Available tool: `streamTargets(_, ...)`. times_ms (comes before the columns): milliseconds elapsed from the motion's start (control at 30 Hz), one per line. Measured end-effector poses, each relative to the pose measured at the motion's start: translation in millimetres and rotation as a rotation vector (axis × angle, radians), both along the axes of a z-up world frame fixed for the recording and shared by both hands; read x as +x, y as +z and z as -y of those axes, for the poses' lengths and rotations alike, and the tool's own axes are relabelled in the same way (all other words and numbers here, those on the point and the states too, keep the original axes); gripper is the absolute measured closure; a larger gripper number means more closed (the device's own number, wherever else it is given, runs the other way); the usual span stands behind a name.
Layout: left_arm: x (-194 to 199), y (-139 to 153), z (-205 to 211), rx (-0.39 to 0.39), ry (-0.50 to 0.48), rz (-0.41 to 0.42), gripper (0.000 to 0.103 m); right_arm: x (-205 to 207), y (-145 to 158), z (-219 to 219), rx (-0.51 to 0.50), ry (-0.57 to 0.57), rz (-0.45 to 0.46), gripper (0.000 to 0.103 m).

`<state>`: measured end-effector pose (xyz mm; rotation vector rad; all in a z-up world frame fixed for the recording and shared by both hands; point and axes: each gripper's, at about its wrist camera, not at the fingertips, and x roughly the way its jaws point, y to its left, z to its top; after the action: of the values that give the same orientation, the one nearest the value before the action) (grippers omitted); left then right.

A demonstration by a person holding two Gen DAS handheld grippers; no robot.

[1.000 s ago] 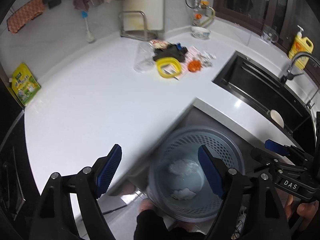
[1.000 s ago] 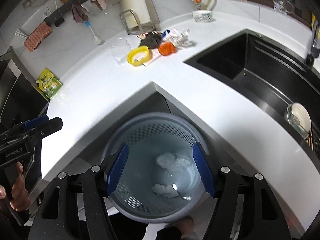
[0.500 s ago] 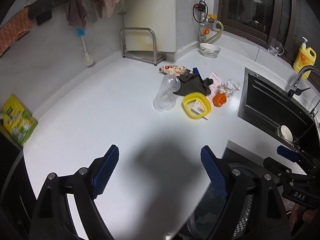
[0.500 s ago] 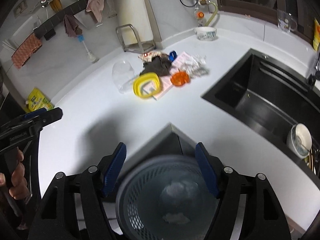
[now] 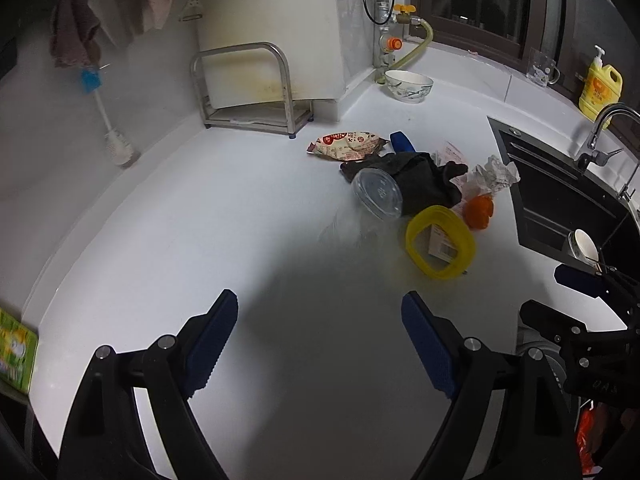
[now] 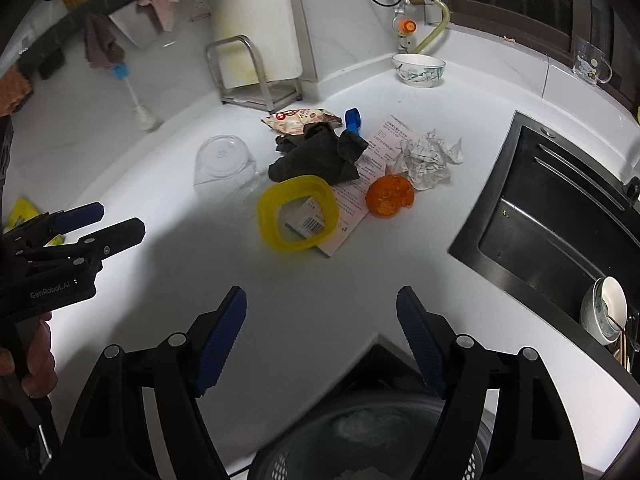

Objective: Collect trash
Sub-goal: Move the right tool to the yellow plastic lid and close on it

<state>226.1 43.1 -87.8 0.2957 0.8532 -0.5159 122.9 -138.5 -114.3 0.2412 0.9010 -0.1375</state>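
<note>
A litter pile lies on the white counter (image 6: 320, 300): a clear plastic cup (image 6: 222, 164) on its side, a yellow ring lid (image 6: 298, 212), a dark cloth (image 6: 316, 156), an orange peel (image 6: 389, 195), crumpled paper (image 6: 430, 156), a printed leaflet (image 6: 384, 148), a snack wrapper (image 6: 300, 118) and a blue clip (image 6: 352, 119). My left gripper (image 5: 318, 340) hovers open over bare counter, short of the cup (image 5: 376, 196). My right gripper (image 6: 322, 330) has nothing between its jaws, which are opening, above the counter corner. The grey mesh bin (image 6: 360, 440) with white scraps sits below it.
A black sink (image 6: 552, 208) lies to the right with a bowl (image 6: 604, 312) in it. A patterned bowl (image 6: 418, 69), a steel rack (image 6: 256, 76), a bottle brush (image 6: 134, 96) and a yellow soap bottle (image 5: 600, 84) line the back. A green packet (image 5: 14, 352) sits far left.
Both grippers have moved away from above the bin and forward over the counter toward the litter pile. The right jaws have widened. The bin has slipped to the lower edge of view.
</note>
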Motion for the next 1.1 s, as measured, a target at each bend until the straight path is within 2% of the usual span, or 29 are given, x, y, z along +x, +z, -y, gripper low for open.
streamTargets(200,25,-12,-1,-0.013,-0.037,0.025,0.021,30,-12,-9,-0.011,-0.011,-0.006,0.028)
streamTargets(433,44,-24,-9,-0.039,-0.048,0.006,0.021,61,-24,-12,-0.036,-0.016,0.006,0.027)
streamTargets(633,50,-32,-15,-0.05,-0.049,-0.01,0.021,78,-32,-17,-0.04,-0.004,-0.016,0.026)
streamTargets(867,51,-34,-18,-0.068,-0.048,-0.017,0.021,93,-40,-23,-0.096,0.006,-0.041,0.026)
streamTargets(1100,52,-36,-17,-0.08,-0.047,-0.026,0.021,107,-48,-18,-0.07,0.006,-0.072,0.026)
